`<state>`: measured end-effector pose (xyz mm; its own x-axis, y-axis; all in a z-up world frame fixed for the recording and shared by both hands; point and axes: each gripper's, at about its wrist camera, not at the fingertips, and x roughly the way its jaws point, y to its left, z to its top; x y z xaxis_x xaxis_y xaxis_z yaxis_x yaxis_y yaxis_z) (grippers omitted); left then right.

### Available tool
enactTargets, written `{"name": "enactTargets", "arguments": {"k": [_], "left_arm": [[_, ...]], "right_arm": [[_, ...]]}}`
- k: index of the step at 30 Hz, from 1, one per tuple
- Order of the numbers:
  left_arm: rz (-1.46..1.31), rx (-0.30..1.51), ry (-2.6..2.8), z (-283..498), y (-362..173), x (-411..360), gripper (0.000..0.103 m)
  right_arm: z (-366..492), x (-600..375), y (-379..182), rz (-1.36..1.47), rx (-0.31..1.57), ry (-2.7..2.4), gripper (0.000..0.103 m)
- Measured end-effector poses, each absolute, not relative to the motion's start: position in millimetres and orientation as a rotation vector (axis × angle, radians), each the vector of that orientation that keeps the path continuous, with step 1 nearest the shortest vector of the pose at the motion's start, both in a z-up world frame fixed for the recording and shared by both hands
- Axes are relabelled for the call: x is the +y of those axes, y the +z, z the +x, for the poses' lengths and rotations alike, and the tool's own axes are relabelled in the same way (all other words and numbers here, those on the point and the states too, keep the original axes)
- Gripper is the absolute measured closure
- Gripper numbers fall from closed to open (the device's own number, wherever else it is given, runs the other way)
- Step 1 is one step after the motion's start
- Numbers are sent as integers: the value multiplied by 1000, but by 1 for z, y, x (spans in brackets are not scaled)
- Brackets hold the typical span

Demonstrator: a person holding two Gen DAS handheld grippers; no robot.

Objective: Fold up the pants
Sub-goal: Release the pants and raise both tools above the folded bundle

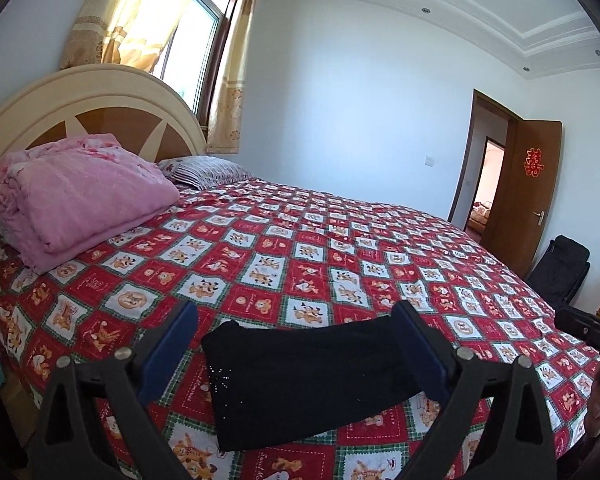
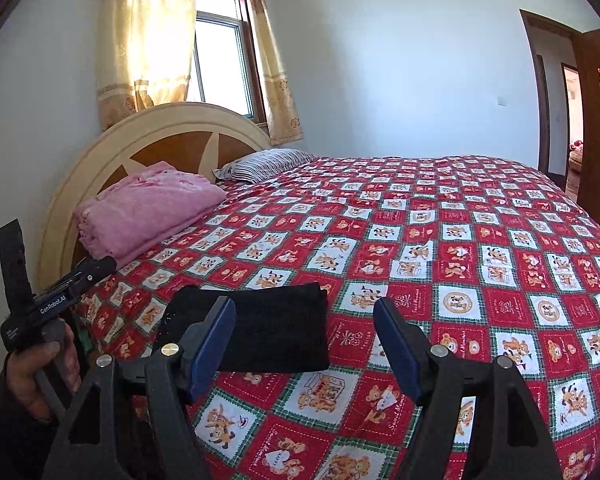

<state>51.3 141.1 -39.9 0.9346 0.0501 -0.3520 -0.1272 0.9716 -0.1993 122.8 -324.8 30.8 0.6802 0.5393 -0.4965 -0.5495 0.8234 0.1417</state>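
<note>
Near the close edge of the bed, the black knit pants point(image 1: 300, 376) lie folded into a compact rectangle, flat on the red, white and green patchwork bedspread printed with cartoon bears point(image 1: 300, 248). In the left wrist view the bundle sits between the spread blue-padded fingers of the left gripper point(image 1: 296, 316), whose jaws stand wide apart and clasp nothing; the right pad overlaps the fabric's right edge in the picture, though whether it touches cannot be told. A scatter of tiny sparkling dots shows along the bundle's left side. In the right wrist view the same pants point(image 2: 276, 328) lie behind and just right of the left finger, mostly left of the gap of the right gripper point(image 2: 304, 312), which is likewise released and empty. Beyond the bundle, the bedspread stretches broad and mostly flat toward the far side. At the head of the bed a folded pink fleece blanket point(image 1: 76, 200) rests against the arched cream and brown wooden headboard point(image 1: 80, 100), with a striped pillow point(image 1: 208, 170) beside it. Yellow curtains point(image 1: 228, 80) frame the window, and the open brown door point(image 1: 528, 196) carries a red paper double-happiness character. The left tool's body, seen from the right wrist, reads "GenRobot.AI" point(image 2: 53, 305).
</note>
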Motion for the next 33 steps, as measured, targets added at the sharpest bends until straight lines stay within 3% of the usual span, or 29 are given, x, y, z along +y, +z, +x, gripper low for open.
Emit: {"name": "enactTargets", "arguments": {"k": [33], "left_arm": [[-143,357,121,47,-26,125,0]], "right_arm": [[108,-331,50,-29,499,610,29]]}}
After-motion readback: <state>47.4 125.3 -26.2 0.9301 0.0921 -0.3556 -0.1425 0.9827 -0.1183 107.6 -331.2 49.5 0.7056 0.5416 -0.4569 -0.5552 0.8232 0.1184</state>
